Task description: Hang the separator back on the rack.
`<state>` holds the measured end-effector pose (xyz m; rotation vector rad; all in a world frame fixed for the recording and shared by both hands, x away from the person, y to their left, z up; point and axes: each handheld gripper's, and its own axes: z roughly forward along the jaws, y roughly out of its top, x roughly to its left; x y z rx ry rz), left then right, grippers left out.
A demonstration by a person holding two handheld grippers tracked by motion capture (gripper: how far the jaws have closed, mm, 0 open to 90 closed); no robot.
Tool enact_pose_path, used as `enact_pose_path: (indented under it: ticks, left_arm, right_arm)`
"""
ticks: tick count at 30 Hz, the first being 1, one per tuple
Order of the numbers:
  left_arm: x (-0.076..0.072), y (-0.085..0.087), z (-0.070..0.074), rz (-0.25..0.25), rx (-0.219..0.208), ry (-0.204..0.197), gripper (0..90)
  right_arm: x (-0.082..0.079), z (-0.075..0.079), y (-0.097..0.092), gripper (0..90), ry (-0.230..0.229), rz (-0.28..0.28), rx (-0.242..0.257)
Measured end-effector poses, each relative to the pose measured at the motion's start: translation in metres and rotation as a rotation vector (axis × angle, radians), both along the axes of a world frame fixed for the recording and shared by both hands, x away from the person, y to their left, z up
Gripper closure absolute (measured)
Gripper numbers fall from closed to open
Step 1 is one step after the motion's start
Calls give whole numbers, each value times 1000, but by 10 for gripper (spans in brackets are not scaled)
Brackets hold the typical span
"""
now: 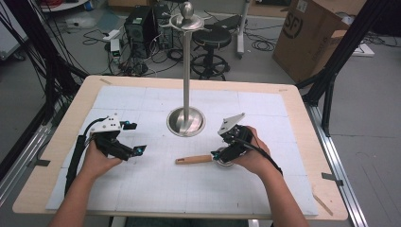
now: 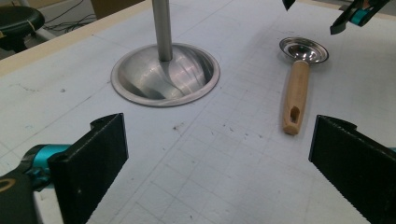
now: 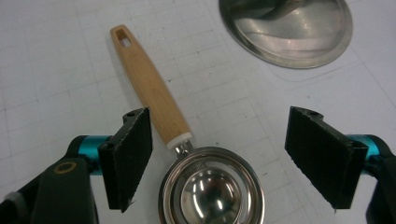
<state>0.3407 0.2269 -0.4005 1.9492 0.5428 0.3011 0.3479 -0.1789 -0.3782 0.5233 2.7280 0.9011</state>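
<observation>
A scoop with a wooden handle (image 1: 194, 160) and a steel bowl (image 3: 210, 191) lies flat on the white gridded mat (image 1: 156, 189), its handle pointing left in the high view. My right gripper (image 1: 220, 156) hovers over the bowl end. In the right gripper view the right gripper (image 3: 219, 121) stands open, its pads on either side of the scoop's neck and clear of it. My left gripper (image 1: 135, 137) rests at the left of the mat, open and holding nothing. In the left gripper view its jaws (image 2: 219, 140) are spread wide, with the scoop (image 2: 296, 93) ahead to the right.
A steel stand with a round domed base (image 1: 186, 121) and a tall pole (image 1: 186, 71) rises from the middle of the mat, just behind the scoop. The wooden table edge (image 1: 56, 142) frames the mat. A cardboard box (image 1: 312, 33), a stool and cables are on the floor beyond.
</observation>
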Motion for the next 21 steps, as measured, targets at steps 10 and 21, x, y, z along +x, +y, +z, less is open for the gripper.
enact_pose_path:
  ticks: [10,21]
  left_arm:
    - [1,-2,-2,4,6,7,52]
    - [-1,-1,0,-1,10,2,52]
  right_arm:
    - [4,-11,23,280,40,92,-153]
    - [9,-25,39,384,83,151,-267]
